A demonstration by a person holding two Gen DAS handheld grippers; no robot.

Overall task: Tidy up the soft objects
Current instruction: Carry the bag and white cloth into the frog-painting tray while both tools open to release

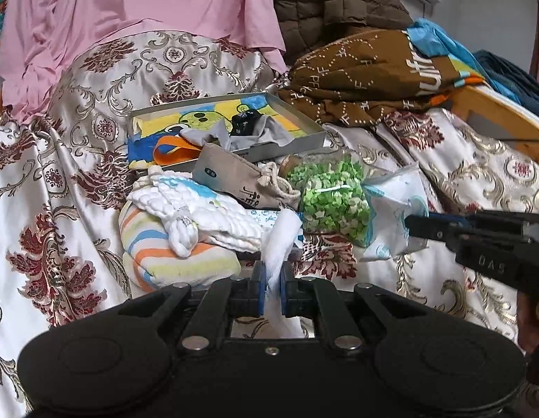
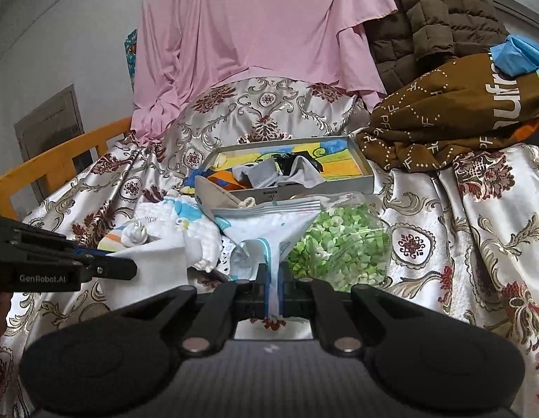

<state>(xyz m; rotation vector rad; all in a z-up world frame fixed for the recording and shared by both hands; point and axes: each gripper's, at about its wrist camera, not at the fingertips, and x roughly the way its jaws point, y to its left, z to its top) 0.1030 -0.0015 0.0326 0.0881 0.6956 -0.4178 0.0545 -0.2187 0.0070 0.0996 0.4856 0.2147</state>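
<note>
Claws are both clamped down tight right now: the left claw (image 1: 272, 278) has pinched a bunched-up bit of white cloth (image 1: 279, 240) between its blue pads, and the right claw (image 2: 273, 287) is squeezed onto the bottom corner of a clear zip bag (image 2: 269, 230) with blue trim, which fans out above it. Both sit at the front of the pile on the floral satin bedspread (image 1: 60, 181), with a striped towel (image 1: 164, 254) left of the white cloth, a bag of green bits (image 2: 339, 244) just beside the zip bag, and a shallow grey box (image 2: 360, 177) of small fabric pieces behind
</note>
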